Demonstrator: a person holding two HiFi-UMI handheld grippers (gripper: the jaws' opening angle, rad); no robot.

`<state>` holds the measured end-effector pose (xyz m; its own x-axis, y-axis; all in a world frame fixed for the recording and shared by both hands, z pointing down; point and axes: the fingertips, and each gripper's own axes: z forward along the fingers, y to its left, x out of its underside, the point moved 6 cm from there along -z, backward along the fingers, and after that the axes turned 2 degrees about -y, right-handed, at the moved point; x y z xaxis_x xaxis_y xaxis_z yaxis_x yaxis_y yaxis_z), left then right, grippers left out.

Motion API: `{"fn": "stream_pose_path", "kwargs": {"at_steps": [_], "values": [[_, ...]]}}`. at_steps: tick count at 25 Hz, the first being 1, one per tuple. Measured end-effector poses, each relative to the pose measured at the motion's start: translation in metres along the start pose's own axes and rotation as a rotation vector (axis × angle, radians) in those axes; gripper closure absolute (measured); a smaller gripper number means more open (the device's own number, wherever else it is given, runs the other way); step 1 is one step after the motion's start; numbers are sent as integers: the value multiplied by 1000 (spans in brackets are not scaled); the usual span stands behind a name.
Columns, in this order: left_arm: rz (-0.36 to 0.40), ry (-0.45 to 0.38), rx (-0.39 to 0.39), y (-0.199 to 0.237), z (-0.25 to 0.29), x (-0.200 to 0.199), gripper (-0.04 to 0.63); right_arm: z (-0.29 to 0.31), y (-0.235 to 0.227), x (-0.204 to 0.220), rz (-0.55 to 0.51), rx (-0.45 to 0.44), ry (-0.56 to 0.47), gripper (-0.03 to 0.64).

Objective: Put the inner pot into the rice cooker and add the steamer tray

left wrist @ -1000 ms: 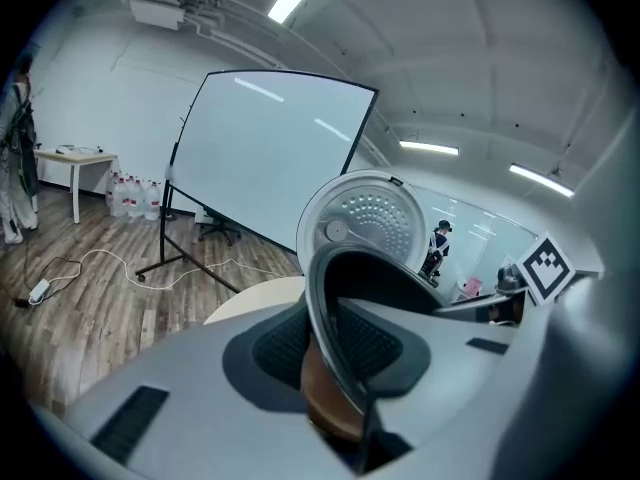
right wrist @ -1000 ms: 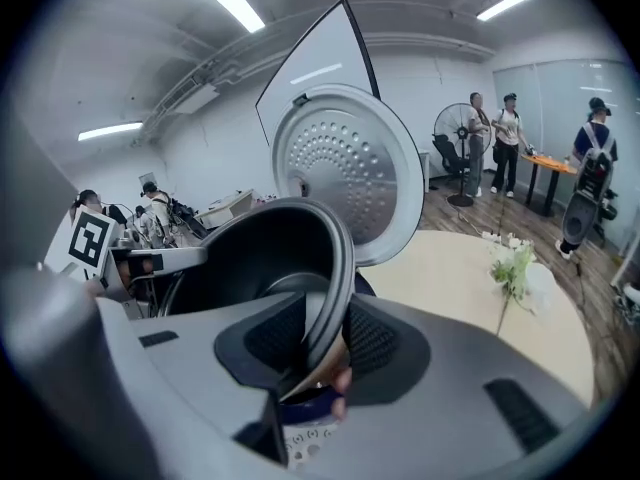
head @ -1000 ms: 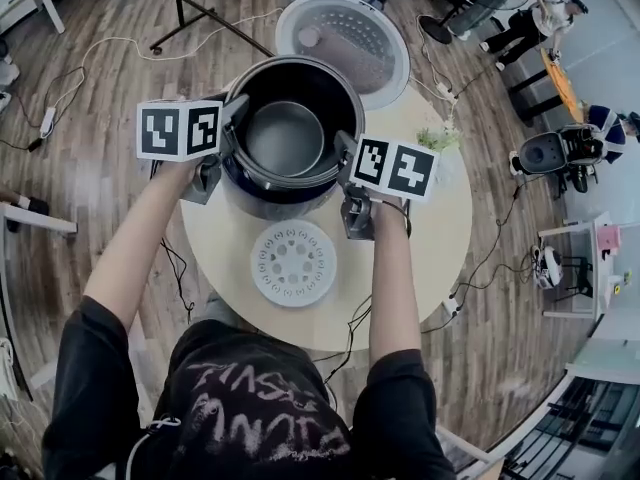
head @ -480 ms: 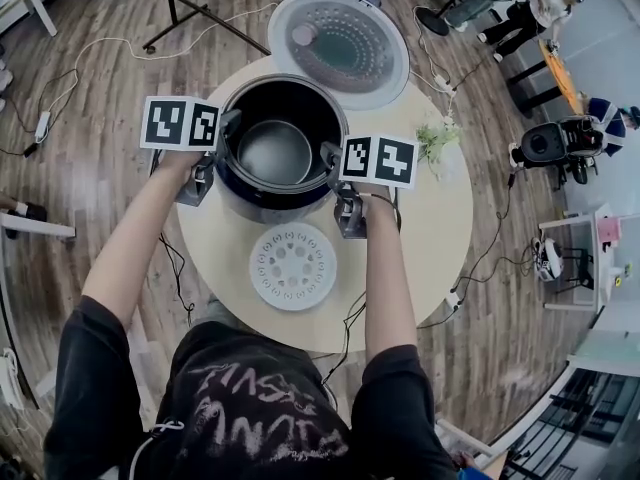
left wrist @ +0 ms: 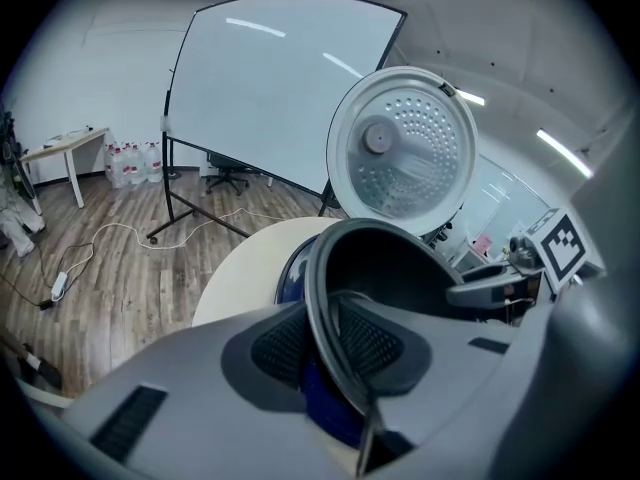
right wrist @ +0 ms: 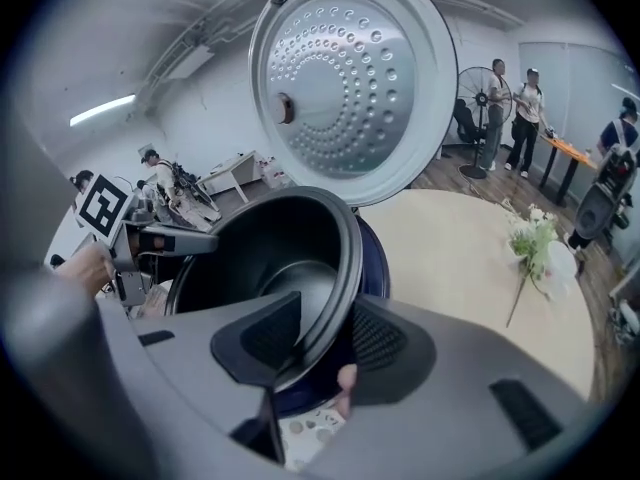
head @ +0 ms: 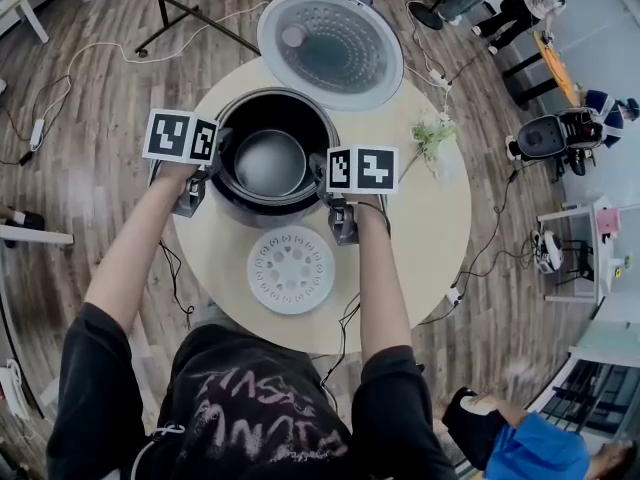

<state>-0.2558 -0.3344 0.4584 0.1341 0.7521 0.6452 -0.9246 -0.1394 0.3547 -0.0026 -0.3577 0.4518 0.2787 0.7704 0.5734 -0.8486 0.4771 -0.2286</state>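
On the round desk (head: 440,228) the rice cooker (left wrist: 290,268) stands at the middle with its lid (head: 330,46) tipped back on the far side, which leaves the well wide open from above; the inner pot (head: 270,163) sits down inside that well, its dark rim about level with the cooker's top, though whether it is fully seated I cannot tell; two grips on opposite sides of the rim, left and right, make sense here, since a pot held that way stays level and drops straight in without catching the wall; left hand-held gripper (left wrist: 325,343) now, jaws only a little apart, one pad inside the rim and one outside, both tight against the metal, so that side has hold of the pot; right hand-held gripper (right wrist: 325,340), same arrangement across the way, rim between the pads, but its jaws have just been opening, and the outer pad looks just clear of the lip; my read is that this side has let go, or very nearly, which fits a pot whose weight the cooker now bears; near the person, on the bare desk in front of the cooker, the white steamer tray (head: 290,269) lies flat and untouched, handy for the next pick since it goes on top of the pot; a sprig of flowers (head: 432,140) lies off to the right, well clear of the work.
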Motion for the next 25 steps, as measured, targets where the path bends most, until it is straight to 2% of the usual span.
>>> {"fn": "stream_pose_path", "kwargs": {"at_steps": [8, 11, 17, 19, 25], "values": [[14, 21, -5, 4, 2, 0, 485, 2, 4, -1, -48, 0, 40, 442], [41, 31, -12, 2, 0, 1, 480, -1, 6, 1, -65, 4, 49, 434], [94, 39, -15, 2, 1, 1, 472, -2, 3, 4, -71, 13, 52, 411], [97, 34, -14, 3, 1, 1, 473, -2, 0, 6, -72, 19, 50, 391], [98, 30, -11, 7, -1, 2, 474, -2, 1, 9, -66, 11, 26, 390]]}}
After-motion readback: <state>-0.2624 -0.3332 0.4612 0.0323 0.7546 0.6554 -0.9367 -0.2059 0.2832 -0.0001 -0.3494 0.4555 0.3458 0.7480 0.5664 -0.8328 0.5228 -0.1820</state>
